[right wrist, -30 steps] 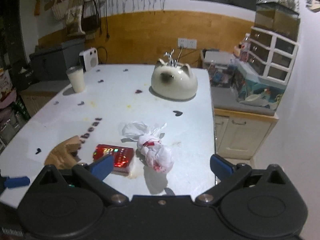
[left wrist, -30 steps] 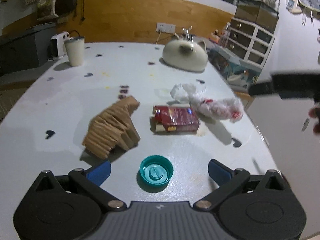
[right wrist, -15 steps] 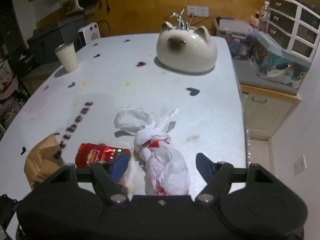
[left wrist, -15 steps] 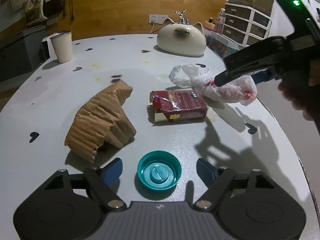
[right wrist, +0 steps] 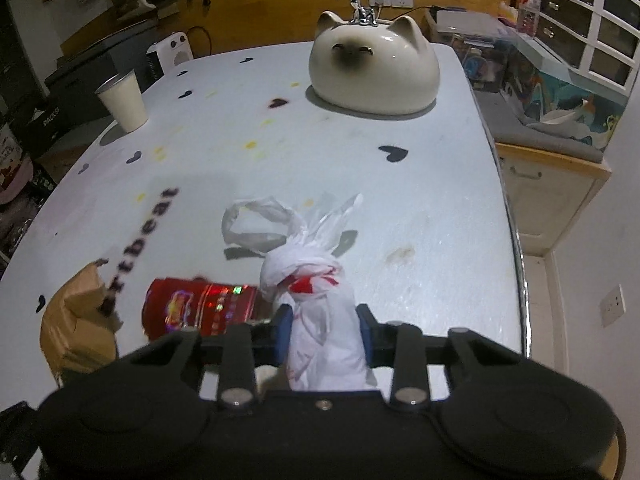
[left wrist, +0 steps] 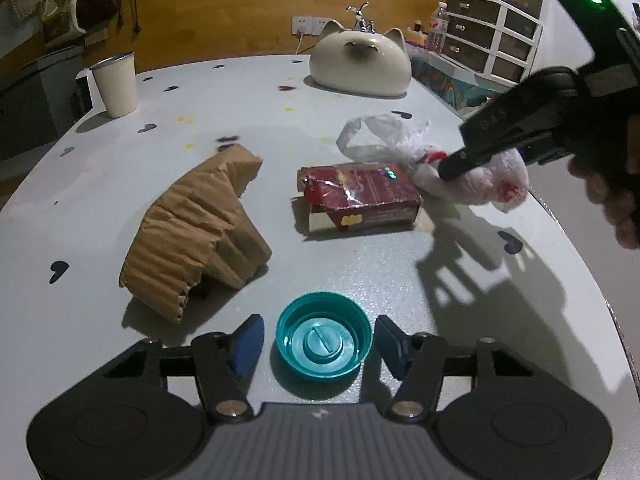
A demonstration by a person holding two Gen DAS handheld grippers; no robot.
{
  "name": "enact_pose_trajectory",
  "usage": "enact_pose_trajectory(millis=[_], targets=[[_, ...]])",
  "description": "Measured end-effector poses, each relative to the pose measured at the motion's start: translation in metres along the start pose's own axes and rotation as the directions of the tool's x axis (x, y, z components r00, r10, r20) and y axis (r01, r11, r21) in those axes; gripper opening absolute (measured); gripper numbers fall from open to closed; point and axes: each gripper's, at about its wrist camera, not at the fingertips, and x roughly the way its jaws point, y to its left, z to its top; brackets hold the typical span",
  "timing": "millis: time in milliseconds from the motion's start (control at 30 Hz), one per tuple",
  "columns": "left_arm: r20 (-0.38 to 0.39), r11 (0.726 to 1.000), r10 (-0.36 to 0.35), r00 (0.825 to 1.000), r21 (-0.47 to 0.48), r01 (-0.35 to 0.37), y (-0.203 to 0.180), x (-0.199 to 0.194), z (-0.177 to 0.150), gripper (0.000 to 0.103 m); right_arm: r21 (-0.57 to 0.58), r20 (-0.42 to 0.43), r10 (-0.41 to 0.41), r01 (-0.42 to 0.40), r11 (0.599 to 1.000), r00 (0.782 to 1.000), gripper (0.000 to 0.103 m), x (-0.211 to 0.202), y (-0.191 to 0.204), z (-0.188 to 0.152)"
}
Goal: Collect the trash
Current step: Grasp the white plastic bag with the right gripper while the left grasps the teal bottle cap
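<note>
A teal bottle cap (left wrist: 323,345) lies upside down on the white table between the pads of my left gripper (left wrist: 320,343), which stand close on either side, still a little apart from it. My right gripper (right wrist: 323,330) has its pads against both sides of a knotted white plastic bag with red print (right wrist: 320,312); it also shows in the left wrist view (left wrist: 472,176). A red packet box (left wrist: 360,200) and a crumpled brown paper bag (left wrist: 200,232) lie between them; both show in the right wrist view, the box (right wrist: 200,306) and the paper bag (right wrist: 78,328).
A cat-shaped ceramic bowl (right wrist: 372,64) stands at the table's far side, a white cup (right wrist: 122,100) at the far left. The table edge (right wrist: 514,248) runs close on the right, with drawers and a cabinet beyond.
Both grippers have come down and narrowed: the left around the teal cap, the right onto the white plastic bag, which it now grips.
</note>
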Motion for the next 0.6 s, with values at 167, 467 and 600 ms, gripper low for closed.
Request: enact_pose_trajectory(millis=[167,467,600], targets=[[-0.004,1.000,0.002,1.000,-0.004,-0.002,-0.001,0.000,0.003,0.050,0.011,-0.017,0.008,-0.008,1.000,1.000,0.032,-0.013,0.003,-0.017],[-0.024,0.998,-0.012,1.000,-0.065,0.011,-0.003,-0.015,-0.002,0.050,0.017,-0.027,-0.008,0.008,1.000,1.000,0.030,-0.045,0.014,-0.056],[-0.033,0.995,-0.015,0.999,-0.097,0.011,-0.005,-0.029,-0.009,0.050,0.013,-0.029,-0.023,0.023,1.000,0.999,0.030,-0.059,0.019,-0.073]])
